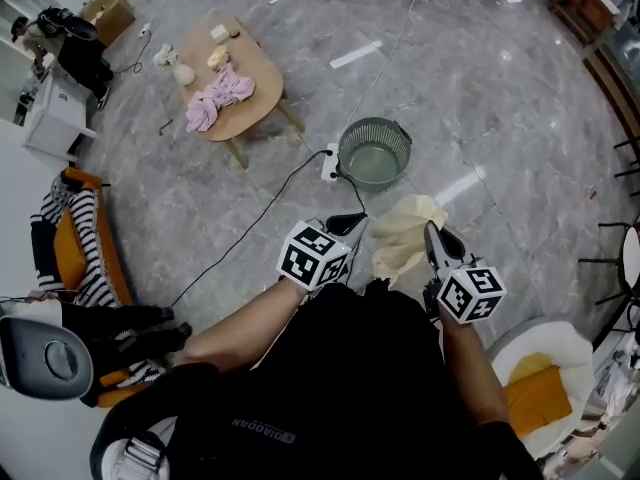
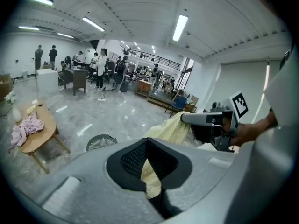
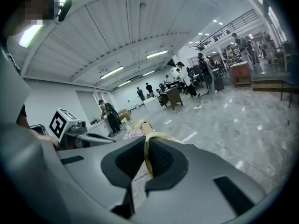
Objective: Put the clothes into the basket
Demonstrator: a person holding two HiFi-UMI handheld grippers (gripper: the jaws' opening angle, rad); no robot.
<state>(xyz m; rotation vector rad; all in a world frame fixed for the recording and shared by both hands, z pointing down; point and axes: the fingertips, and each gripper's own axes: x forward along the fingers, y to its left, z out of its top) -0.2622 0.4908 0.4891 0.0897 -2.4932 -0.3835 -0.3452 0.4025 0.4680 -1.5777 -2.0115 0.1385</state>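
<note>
Left tongs (image 1: 348,226) and right tongs (image 1: 433,238), each clamped shut on an edge of the pale yellow garment (image 1: 405,230), hold it slung between them just short of the basket (image 1: 375,128), presumably for a clean drop, while pink clothes (image 1: 222,96) lie on the surface (image 1: 257,65).

Shiny grey marble floor (image 1: 480,98); small wooden counter (image 1: 255,65) far left, cardboard box (image 1: 108,10) beyond it. White power strip (image 1: 330,161) mid-floor, black cable (image 1: 250,230) trailing near-left. Orange chair (image 1: 65,240) on the left.
</note>
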